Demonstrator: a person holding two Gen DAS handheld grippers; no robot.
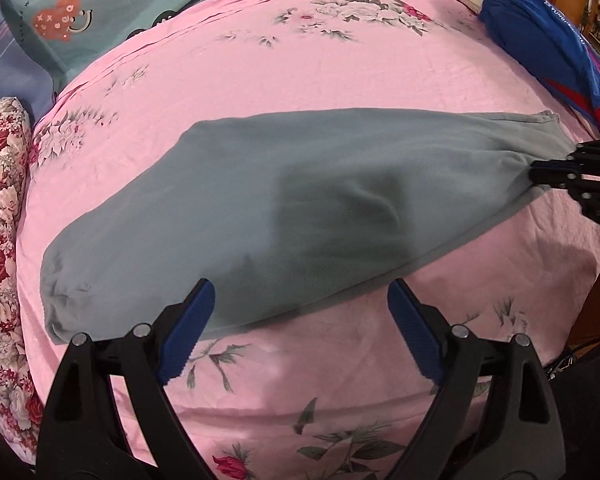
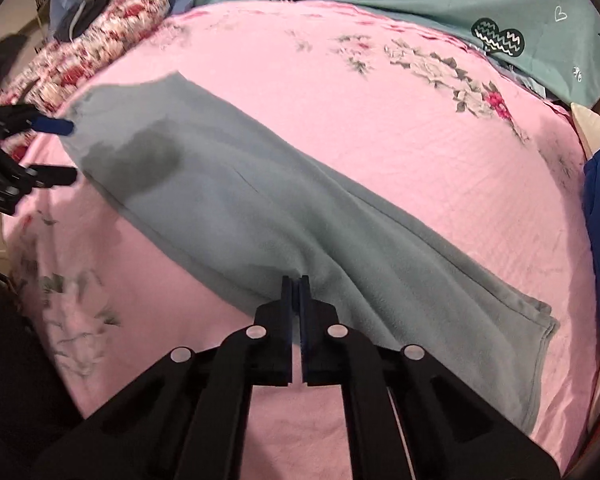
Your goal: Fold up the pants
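Pants point(image 1: 260, 208) x1, flat on bed | L gripper point(image 1: 300, 320) jaws apart | R gripper point(image 2: 296, 284) jaws clamped on pants

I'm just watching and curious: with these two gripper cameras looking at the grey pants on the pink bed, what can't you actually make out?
- Whether the grey pants have one folded layer or more: the top cloth hides what is underneath, both views.
- How much cloth the right gripper pinches: its closed pads cover it.
- The blue garment: cut off by the right edge in both views.
- The left gripper, open: its own shadow darkens the pants below.
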